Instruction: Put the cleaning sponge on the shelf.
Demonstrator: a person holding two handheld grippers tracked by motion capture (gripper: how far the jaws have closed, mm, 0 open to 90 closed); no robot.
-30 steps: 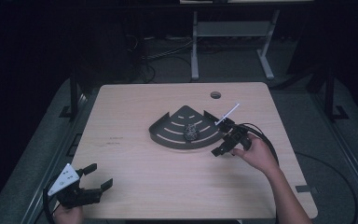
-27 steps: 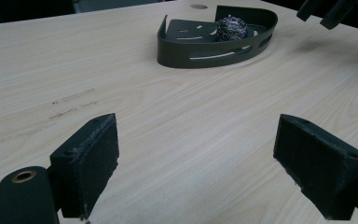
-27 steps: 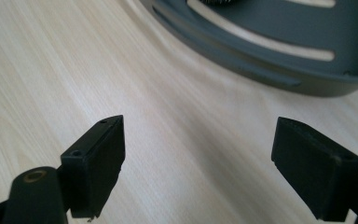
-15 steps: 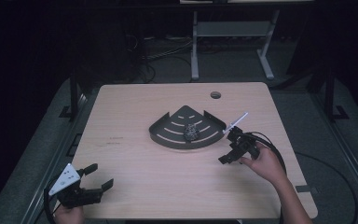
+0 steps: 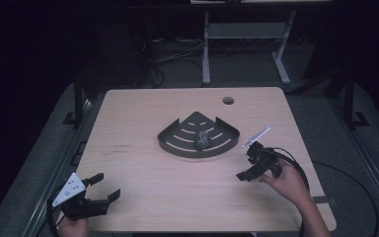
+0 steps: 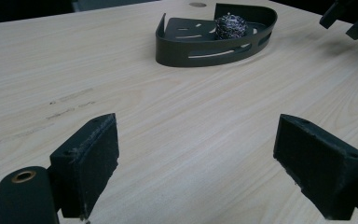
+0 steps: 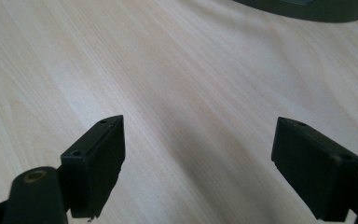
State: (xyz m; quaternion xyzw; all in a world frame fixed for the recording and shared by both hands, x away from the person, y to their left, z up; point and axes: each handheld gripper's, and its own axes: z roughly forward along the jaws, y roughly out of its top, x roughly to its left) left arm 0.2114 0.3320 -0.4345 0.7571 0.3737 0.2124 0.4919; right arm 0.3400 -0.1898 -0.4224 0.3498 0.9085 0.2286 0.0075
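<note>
A dark fan-shaped tray [image 5: 185,132] lies at the table's middle with a steel wool scrubber [image 5: 202,140] in it. My right gripper [image 5: 244,164] hovers just right of the tray's front corner, open and with nothing between its fingers. In the right gripper view the open right gripper [image 7: 198,158] looks down on bare wood, the tray's wall [image 7: 307,11] at the top edge. My left gripper [image 5: 107,186] rests open at the front left corner. The left gripper view has the left gripper [image 6: 196,158] facing the tray [image 6: 205,53] and scrubber [image 6: 230,25].
The wooden table [image 5: 138,123] has a round cable hole [image 5: 228,100] near its far right edge. A metal frame [image 5: 206,49] and cables stand on the dark floor beyond. The right gripper's tips [image 6: 349,16] show at the top right of the left gripper view.
My right gripper has drawn back from the tray toward the table's front right and sunk a little, still open. The left gripper has stayed put.
</note>
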